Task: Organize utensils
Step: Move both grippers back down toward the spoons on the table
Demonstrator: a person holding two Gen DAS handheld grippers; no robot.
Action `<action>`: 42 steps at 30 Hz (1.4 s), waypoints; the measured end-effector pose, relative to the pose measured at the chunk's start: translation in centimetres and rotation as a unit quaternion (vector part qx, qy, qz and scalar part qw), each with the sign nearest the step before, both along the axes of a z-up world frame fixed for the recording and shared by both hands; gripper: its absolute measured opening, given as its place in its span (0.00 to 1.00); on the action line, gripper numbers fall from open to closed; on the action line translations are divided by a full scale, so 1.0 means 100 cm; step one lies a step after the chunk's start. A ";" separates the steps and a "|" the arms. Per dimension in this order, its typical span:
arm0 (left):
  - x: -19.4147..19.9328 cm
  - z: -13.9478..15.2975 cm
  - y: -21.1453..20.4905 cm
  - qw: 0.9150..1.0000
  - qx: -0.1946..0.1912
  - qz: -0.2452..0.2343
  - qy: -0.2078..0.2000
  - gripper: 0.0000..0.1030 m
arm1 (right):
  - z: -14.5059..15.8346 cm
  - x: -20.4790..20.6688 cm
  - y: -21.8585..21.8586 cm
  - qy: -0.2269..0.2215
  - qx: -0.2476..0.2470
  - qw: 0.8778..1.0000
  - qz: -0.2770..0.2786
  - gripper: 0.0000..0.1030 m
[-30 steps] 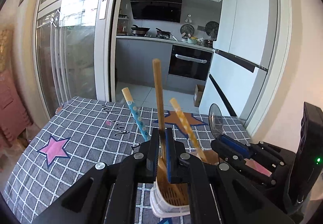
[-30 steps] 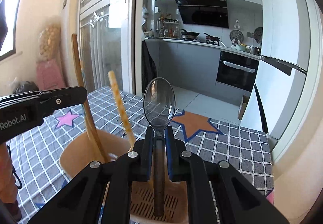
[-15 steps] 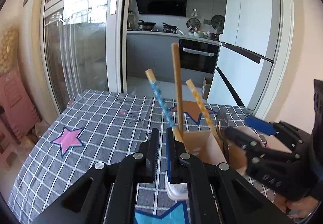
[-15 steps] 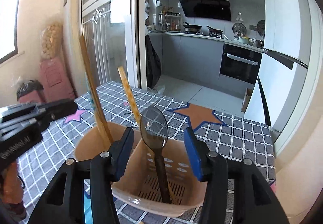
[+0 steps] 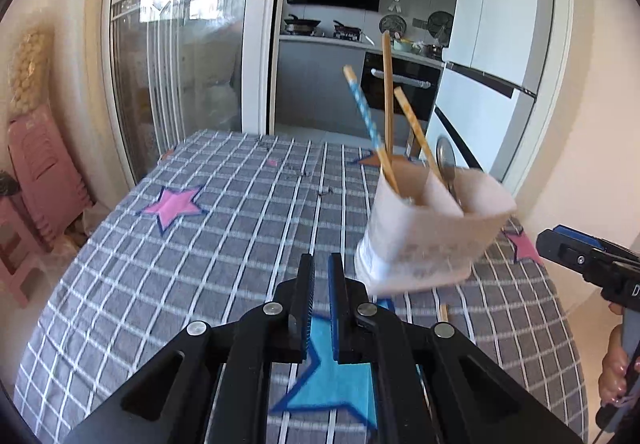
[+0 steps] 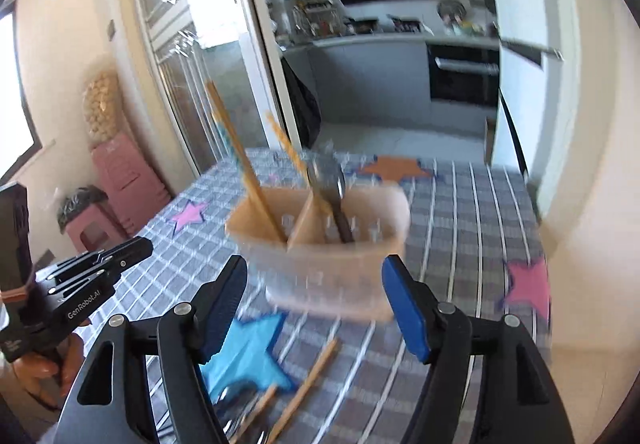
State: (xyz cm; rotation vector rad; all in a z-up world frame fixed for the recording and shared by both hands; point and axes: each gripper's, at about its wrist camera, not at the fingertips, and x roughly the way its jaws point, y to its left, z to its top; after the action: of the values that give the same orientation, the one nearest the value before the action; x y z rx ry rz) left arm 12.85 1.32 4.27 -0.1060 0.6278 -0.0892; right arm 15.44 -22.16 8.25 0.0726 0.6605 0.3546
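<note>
A beige two-compartment utensil holder (image 5: 432, 232) (image 6: 320, 256) stands on the checked tablecloth (image 5: 240, 211). Its left compartment holds a blue chopstick (image 5: 362, 107), a plain wooden one (image 5: 387, 91) and a yellow patterned one (image 5: 416, 131). A metal spoon (image 6: 332, 187) (image 5: 445, 159) stands in the right compartment. My right gripper (image 6: 316, 272) is just short of the holder. Its jaws are opening and nothing is between the pads. My left gripper (image 5: 320, 264) hangs shut and empty over the cloth, left of the holder. Each gripper shows in the other's view: the left gripper (image 6: 140, 246), the right gripper (image 5: 580, 252).
Loose wooden chopsticks (image 6: 308, 380) lie on the cloth near the front edge, with more utensils blurred at the bottom (image 6: 240, 424). Pink stools (image 5: 36, 179) stand left of the table. A glass sliding door (image 5: 180, 55) and a fridge (image 5: 492, 43) lie beyond.
The right gripper opened and let go of the spoon, which now stands in the holder. Both grippers drew back from the holder, the left one staying shut.
</note>
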 end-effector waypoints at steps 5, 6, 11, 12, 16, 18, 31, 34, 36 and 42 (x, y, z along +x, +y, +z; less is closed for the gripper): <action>-0.027 -0.026 0.002 1.000 0.001 -0.007 0.028 0.36 | -0.027 -0.037 -0.016 0.056 0.019 0.998 -0.017 0.77; -0.033 -0.031 0.002 0.999 0.000 -0.011 0.033 0.36 | -0.031 -0.041 -0.018 0.061 0.018 0.998 -0.019 0.77; -0.054 -0.053 0.007 0.998 0.001 -0.016 0.058 0.95 | -0.057 -0.072 -0.025 0.101 0.001 0.994 -0.028 0.81; -0.059 -0.056 0.009 0.999 0.001 -0.003 0.052 1.00 | -0.060 -0.077 -0.027 0.105 0.001 0.994 -0.029 0.83; -0.063 -0.061 0.015 0.998 0.007 -0.006 0.054 1.00 | -0.072 -0.094 -0.031 0.124 0.004 0.992 -0.032 0.86; -0.063 -0.067 0.016 0.998 0.016 -0.010 0.064 1.00 | -0.078 -0.101 -0.030 0.135 0.000 0.991 -0.024 0.92; -0.087 -0.112 0.011 0.991 0.075 -0.014 0.109 1.00 | -0.100 -0.174 0.025 0.103 -0.167 0.971 0.134 1.00; -0.085 -0.114 0.010 0.990 0.079 -0.029 0.116 1.00 | -0.106 -0.182 0.041 0.100 -0.207 0.959 0.167 1.00; -0.085 -0.114 0.007 0.989 0.085 -0.037 0.118 1.00 | -0.110 -0.184 0.049 0.103 -0.223 0.953 0.178 0.96; -0.078 -0.115 -0.002 0.984 0.104 -0.060 0.132 1.00 | -0.122 -0.180 0.068 0.120 -0.247 0.940 0.201 0.62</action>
State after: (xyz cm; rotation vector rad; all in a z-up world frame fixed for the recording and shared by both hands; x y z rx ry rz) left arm 5.05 1.12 -7.25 0.1247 0.9044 -0.1276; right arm -2.58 -15.40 -3.96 -0.5129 0.9939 0.5676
